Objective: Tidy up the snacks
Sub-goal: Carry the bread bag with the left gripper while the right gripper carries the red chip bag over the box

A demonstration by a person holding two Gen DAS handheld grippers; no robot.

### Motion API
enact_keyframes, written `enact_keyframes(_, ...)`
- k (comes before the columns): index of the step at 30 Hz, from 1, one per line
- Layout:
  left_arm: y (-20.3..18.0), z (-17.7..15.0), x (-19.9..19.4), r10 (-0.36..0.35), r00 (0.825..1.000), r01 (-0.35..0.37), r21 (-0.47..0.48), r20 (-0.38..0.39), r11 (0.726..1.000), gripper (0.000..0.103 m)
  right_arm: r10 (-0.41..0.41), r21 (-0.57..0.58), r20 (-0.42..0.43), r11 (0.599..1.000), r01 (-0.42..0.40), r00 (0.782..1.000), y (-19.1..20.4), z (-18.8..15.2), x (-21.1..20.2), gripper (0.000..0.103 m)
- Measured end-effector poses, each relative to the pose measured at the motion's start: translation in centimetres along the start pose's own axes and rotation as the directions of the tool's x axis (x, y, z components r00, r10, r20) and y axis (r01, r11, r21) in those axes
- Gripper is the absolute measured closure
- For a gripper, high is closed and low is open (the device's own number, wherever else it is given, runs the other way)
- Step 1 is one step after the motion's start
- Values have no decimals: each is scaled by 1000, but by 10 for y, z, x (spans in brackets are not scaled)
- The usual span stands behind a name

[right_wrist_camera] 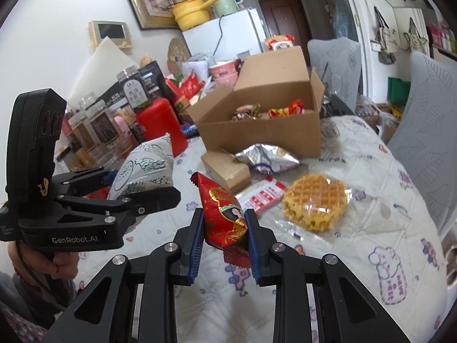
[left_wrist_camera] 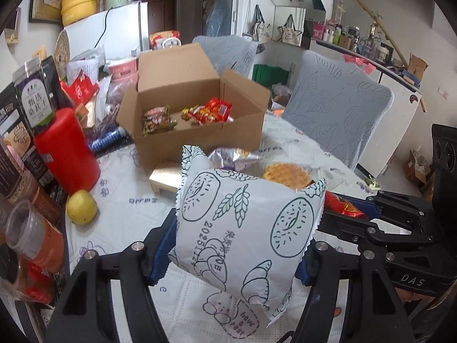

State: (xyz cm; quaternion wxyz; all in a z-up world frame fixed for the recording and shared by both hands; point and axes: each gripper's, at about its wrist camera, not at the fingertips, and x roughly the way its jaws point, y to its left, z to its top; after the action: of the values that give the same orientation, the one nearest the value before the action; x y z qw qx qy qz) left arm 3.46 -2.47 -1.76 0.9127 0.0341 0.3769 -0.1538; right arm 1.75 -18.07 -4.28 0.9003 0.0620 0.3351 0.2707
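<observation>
Left gripper [left_wrist_camera: 237,245] is clamping the white puffed pillow-pack with green bread drawings [left_wrist_camera: 248,223] across its lower middle, pads pressing both flanks. The pack is hanging clear above the near edge of the quilted white tablecloth [left_wrist_camera: 128,214]. Judging it light, air-filled and squashy: the film is giving under the pads, so a harder squeeze is risking a burst seam or crushed contents. The mid-body hold looks right.

Right gripper [right_wrist_camera: 225,240] is closed tight on the small red foil sachet with gold print [right_wrist_camera: 225,214], gripping low near its crimped bottom seam, also lifted off the cloth. Glossy foil, probably slippery and very light; the pointed top is flopping free.

Further in, mid-table: clear-wrapped golden waffle [right_wrist_camera: 315,201], crumbly I'd guess, so take it by the flat faces. Crinkled silver foil bag [right_wrist_camera: 268,157] is lying just in front of the open brown cardboard box [left_wrist_camera: 200,131], which is sitting toward the far side and already holding several small wrapped snacks.
</observation>
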Motion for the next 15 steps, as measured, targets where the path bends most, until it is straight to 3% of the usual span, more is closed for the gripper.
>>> enact_keyframes(15,1,63,-17,-10,988,5,34,155,999,36,-21,-76,113,997,29,993,0,70,-17,76)
